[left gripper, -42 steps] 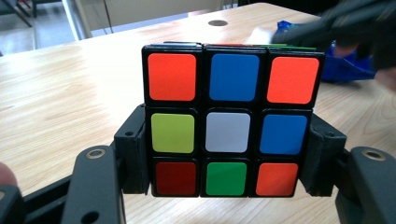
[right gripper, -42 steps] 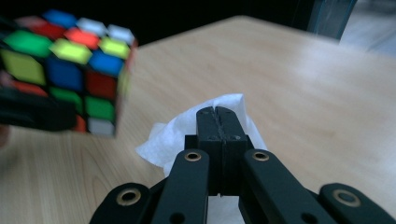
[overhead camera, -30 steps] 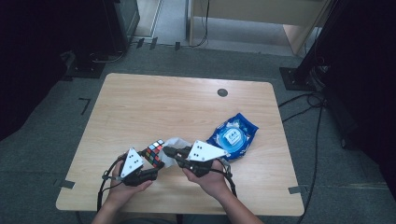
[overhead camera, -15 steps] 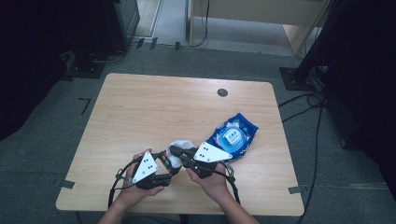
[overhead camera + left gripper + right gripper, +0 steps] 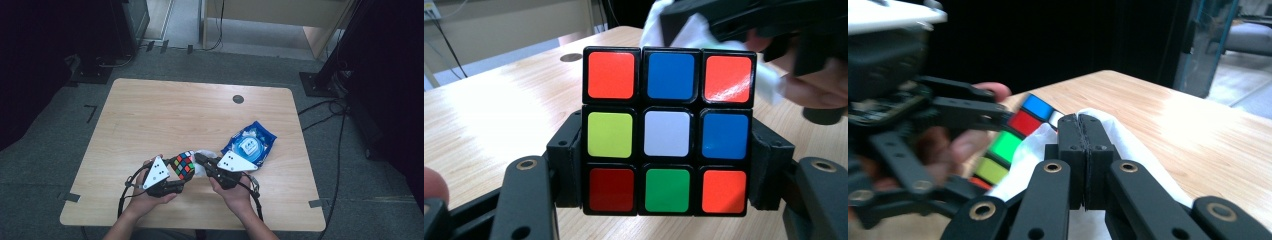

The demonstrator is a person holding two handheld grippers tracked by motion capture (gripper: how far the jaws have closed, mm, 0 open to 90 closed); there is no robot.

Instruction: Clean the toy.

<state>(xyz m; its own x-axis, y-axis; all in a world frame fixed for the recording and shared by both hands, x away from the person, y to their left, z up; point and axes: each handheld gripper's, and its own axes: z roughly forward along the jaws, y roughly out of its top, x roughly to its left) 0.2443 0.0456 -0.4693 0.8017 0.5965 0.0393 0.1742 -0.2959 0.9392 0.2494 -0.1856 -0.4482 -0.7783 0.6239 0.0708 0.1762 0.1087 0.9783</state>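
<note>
Jaws of the left gripper (image 5: 667, 210) are clamping the puzzle cube (image 5: 667, 131) by its sides, holding it up over the desk's (image 5: 165, 117) near edge. Right gripper (image 5: 1083, 150) is pinching a white wipe (image 5: 1128, 145), jaws closed on it, right beside the cube. Wiping step looks underway; next, the cloth needs pressing onto a cube face. Blue packet (image 5: 250, 145) is lying toward the right edge.

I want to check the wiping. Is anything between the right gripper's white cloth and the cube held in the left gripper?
Nothing visible: the white cloth in the right gripper reaches the cube clamped in the left gripper.
</note>
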